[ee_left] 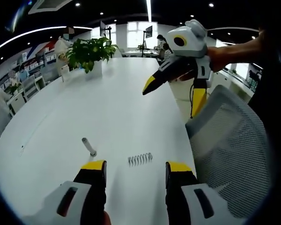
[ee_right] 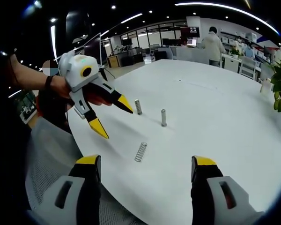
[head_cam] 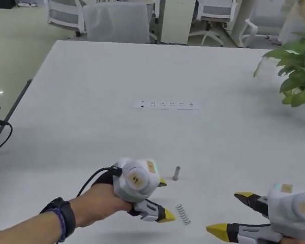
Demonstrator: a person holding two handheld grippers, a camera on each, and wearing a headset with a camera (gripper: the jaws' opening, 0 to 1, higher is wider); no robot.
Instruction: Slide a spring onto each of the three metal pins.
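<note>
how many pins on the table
2. A bare pin stands beyond the loose spring; a second pin, seemingly wearing a spring, stands by the upper tip of the left gripper. Another may be hidden behind that gripper.

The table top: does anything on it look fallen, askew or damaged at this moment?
Nothing looks damaged. One spring lies loose on its side on the table, near the open left gripper, not on a pin. The bare pin behind it stands upright. A second pin seems to carry a spring already.
</note>
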